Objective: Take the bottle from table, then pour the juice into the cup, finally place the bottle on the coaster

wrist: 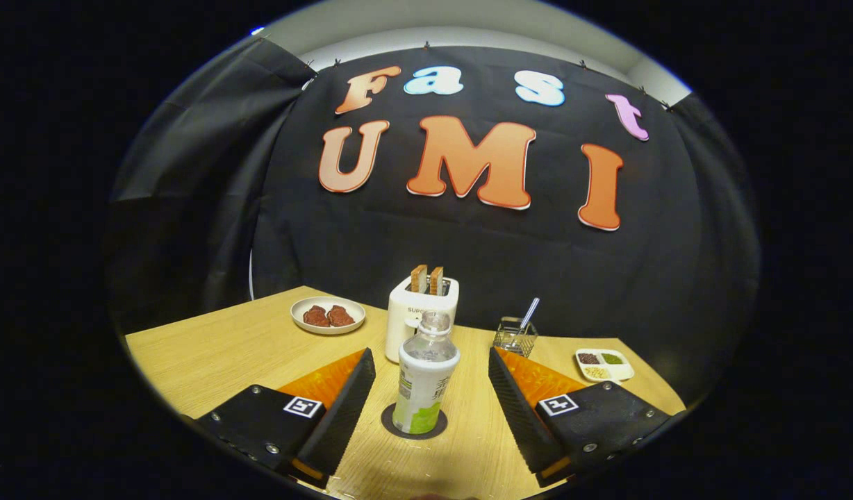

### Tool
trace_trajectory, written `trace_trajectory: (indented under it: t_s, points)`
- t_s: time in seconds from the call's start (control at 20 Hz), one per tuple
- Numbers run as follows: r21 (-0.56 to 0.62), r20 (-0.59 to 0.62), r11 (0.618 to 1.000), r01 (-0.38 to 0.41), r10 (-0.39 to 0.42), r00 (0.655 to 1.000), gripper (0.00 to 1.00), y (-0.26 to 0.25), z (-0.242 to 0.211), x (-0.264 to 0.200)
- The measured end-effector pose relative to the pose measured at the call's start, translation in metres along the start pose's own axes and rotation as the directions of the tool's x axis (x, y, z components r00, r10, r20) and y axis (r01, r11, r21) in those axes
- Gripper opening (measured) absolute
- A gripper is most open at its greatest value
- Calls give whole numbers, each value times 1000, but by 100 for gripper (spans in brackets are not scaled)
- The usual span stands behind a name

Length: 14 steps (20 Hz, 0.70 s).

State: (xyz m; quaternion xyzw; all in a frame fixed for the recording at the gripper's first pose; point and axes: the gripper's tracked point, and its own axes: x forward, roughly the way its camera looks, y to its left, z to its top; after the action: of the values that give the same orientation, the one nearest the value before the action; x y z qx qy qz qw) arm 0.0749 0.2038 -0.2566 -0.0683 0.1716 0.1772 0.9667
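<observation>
With the gripper (426,389) fingers spread wide, the bottle (425,378) stands upright between them on the coaster (414,423), and we judge it light, smooth and slippery, best clamped at mid-label.

Hand-held gripper (426,396): two wedge-shaped fingers with ribbed inner faces, spread wide apart; black housings with silver screws, square black-and-white marker on each.
</observation>
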Motion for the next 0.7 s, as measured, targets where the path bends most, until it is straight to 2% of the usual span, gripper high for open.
trace_trajectory:
  t_s: [0.25,0.4,0.7]
  points:
    - [-3,79,998,57,-57,995,98,-13,51,-74]
    - [27,114,999,41,-44,993,98,-12,71,-122]
    - [60,191,993,104,-114,975,98,-55,105,-195]
